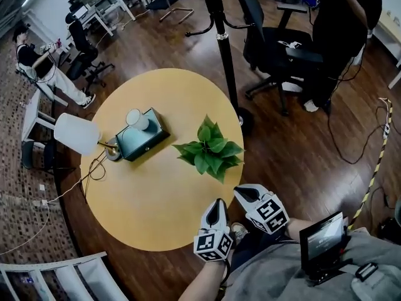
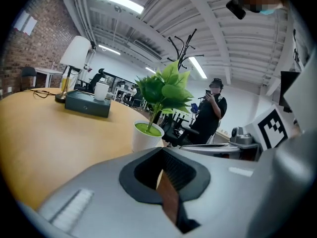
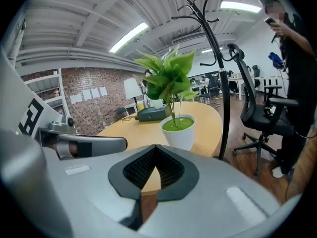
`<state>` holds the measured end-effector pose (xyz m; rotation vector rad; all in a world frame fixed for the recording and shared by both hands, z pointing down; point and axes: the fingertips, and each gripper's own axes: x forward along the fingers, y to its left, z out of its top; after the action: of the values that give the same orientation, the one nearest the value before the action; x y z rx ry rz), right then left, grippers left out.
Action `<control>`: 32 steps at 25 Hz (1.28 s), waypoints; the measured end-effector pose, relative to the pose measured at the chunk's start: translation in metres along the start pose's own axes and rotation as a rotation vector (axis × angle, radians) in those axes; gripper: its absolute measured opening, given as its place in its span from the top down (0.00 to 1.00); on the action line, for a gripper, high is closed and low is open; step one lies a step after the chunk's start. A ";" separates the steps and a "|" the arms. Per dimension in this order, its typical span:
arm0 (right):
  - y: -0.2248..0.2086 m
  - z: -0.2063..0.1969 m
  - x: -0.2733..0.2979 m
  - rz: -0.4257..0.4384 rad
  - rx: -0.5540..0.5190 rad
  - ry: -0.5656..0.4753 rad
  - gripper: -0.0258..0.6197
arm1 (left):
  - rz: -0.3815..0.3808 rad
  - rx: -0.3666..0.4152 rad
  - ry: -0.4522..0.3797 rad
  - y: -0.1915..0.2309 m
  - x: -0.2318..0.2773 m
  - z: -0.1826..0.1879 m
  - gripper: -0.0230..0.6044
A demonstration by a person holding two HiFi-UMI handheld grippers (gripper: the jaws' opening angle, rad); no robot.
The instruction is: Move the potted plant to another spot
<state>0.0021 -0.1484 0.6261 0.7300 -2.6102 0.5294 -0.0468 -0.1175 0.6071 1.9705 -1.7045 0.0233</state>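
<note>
The potted plant (image 1: 210,150), green leaves in a white pot, stands on the round yellow table (image 1: 144,212), right of centre near the right edge. Both grippers hover at the table's near edge, just short of the plant. My left gripper (image 1: 217,204) is shut with nothing in it; in the left gripper view (image 2: 164,172) the pot (image 2: 147,135) stands a little ahead. My right gripper (image 1: 242,192) is also shut and empty; in the right gripper view (image 3: 154,168) the pot (image 3: 179,131) is straight ahead. Neither gripper touches the pot.
A teal box (image 1: 141,140) with a white cup (image 1: 136,119) on it and a white-shaded lamp (image 1: 76,133) stand on the table's left. A black coat stand (image 1: 222,36) rises just behind the table. An office chair (image 1: 276,49) and a standing person (image 1: 341,30) are at back right.
</note>
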 end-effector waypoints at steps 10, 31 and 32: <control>-0.022 -0.015 0.025 -0.003 -0.022 0.044 0.95 | 0.022 -0.015 0.031 0.016 0.025 -0.013 0.96; -0.064 0.006 0.093 0.023 -0.224 0.027 0.28 | 0.115 -0.035 0.055 0.054 0.065 -0.014 0.96; -0.065 0.008 0.097 0.029 -0.236 0.019 0.26 | 0.120 -0.036 0.055 0.055 0.065 -0.014 0.96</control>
<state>-0.0413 -0.2435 0.6795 0.6078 -2.6097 0.2284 -0.0803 -0.1755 0.6623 1.8233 -1.7728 0.0884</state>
